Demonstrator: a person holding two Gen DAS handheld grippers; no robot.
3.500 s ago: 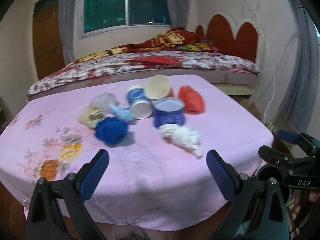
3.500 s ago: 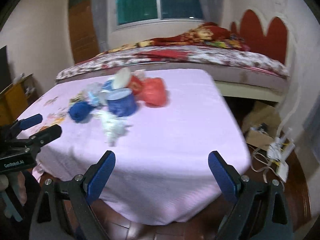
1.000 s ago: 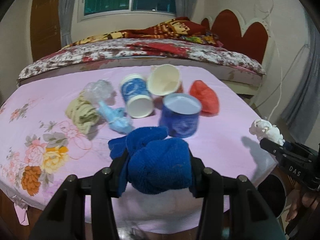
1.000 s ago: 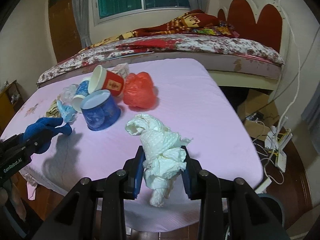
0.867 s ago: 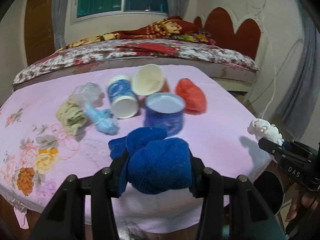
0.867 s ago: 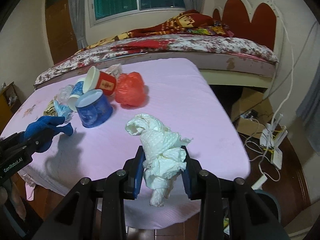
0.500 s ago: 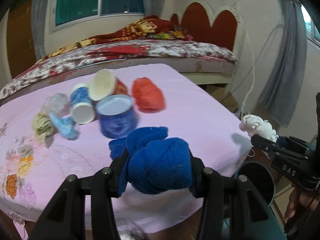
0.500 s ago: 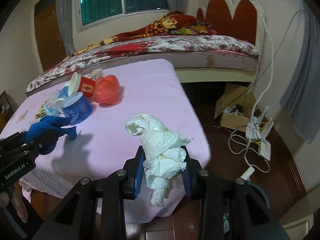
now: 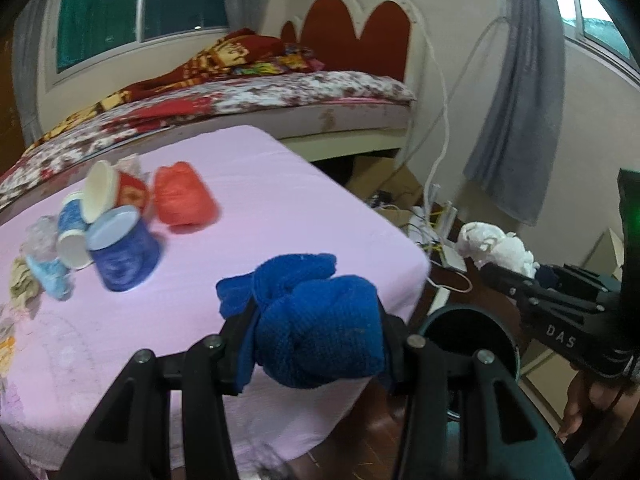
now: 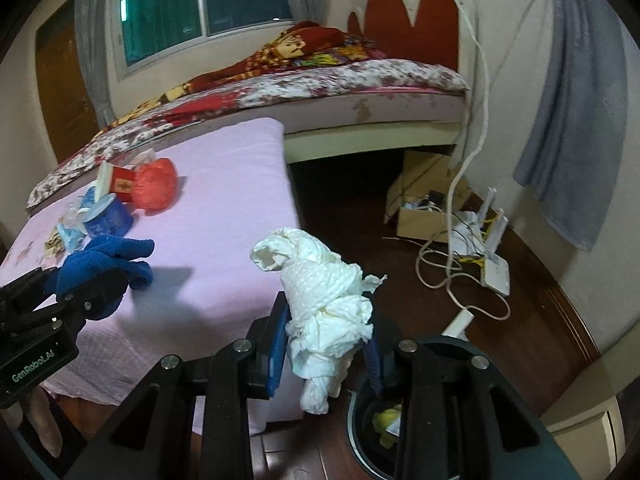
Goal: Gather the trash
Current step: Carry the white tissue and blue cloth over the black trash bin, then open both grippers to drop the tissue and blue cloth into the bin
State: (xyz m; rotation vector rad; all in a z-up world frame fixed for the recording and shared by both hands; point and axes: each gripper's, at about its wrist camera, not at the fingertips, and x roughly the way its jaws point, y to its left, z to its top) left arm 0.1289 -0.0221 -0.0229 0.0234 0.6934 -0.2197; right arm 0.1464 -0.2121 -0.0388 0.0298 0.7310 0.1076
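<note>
Dark round bin (image 10: 440, 412) on floor beside table corner; contains yellowish scraps. L gripper (image 9: 316, 344) clamped on blue cloth wad (image 9: 316, 328), over table (image 9: 260, 184) edge. R gripper (image 10: 326, 350) clamped on white tissue wad (image 10: 324, 300), just above bin rim. Cups and red bag (image 9: 182, 200) on table. Markings: "DAS" on R unit, "GenRobot.AI" on L unit.

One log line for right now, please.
left gripper: shut on blue cloth | right gripper: shut on tissue wad | bin: below right gripper | cups: on table
</note>
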